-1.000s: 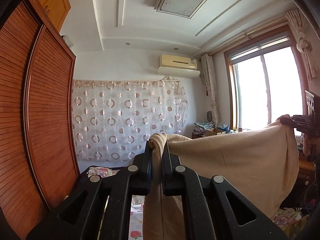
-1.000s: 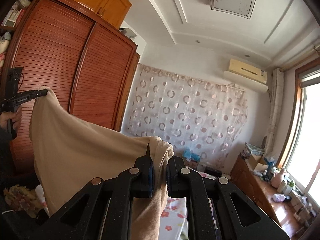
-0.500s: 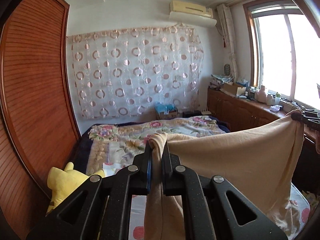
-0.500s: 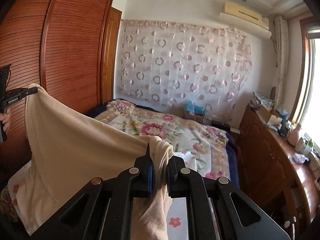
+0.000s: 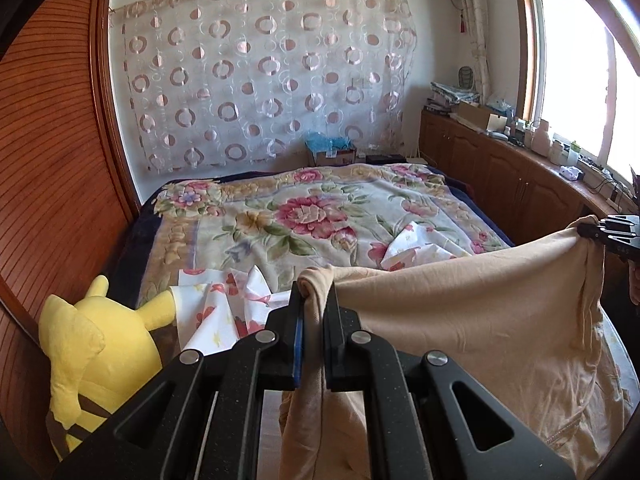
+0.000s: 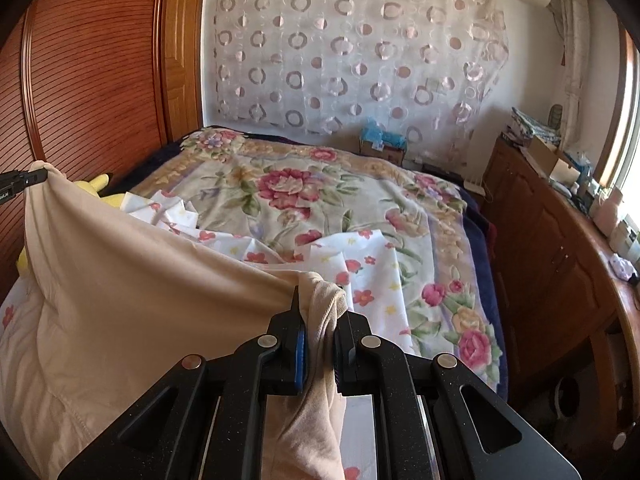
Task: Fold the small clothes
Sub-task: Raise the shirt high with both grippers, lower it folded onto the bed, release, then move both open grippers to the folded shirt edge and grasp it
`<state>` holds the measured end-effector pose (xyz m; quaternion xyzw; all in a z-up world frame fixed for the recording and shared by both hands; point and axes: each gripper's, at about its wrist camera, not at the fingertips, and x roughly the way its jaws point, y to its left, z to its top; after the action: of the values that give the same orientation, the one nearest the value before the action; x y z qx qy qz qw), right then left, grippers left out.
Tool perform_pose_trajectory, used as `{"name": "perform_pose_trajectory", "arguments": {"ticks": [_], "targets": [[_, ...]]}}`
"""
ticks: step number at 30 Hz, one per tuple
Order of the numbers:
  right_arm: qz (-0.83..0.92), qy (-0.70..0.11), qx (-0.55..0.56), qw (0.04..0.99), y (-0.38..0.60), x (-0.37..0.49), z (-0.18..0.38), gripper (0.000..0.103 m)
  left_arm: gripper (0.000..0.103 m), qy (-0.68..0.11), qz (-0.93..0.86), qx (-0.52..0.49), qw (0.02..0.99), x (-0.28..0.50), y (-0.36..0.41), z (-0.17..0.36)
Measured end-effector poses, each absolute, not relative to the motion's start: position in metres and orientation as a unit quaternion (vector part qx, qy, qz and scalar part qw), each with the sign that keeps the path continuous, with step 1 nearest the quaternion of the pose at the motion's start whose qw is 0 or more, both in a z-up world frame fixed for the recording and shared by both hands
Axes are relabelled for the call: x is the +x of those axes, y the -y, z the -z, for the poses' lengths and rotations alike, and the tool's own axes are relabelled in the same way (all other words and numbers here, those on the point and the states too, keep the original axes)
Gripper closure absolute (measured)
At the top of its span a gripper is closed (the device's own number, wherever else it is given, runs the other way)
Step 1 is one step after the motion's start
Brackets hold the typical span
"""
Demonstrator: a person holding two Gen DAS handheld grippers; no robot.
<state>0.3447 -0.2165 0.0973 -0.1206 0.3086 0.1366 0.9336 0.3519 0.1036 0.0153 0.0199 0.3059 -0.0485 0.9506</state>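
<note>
Two corners of beige garment (image 5: 460, 320) pinched, left gripper (image 5: 314, 304), right gripper (image 6: 318, 312)

Garment (image 5: 480, 328) – plain beige/tan, no print. Grippers: left gripper (image 5: 314, 304) and right gripper (image 6: 318, 312) both matte black, blue strip on one inner pad. Blanket (image 5: 320, 216) cream with pink-red flowers, green leaves, tan border band, navy edge. Sheet (image 6: 360, 256) white with small red flowers and yellow stars. Plush toy (image 5: 92, 344) bright yellow, brown stripes. Curtain (image 5: 260, 76) sheer white – pink-brown rings and dots. Wardrobe (image 6: 92, 80) red-brown wood, slatted.
</note>
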Motion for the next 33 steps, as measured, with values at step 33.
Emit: {"name": "perform_pose_trajectory", "arguments": {"ticks": [33], "targets": [[-0.131,-0.364,-0.051,0.921,0.247,0.302,-0.067,0.056,0.061,-0.428,0.091,-0.001,0.899,0.319,-0.118,0.068]]}}
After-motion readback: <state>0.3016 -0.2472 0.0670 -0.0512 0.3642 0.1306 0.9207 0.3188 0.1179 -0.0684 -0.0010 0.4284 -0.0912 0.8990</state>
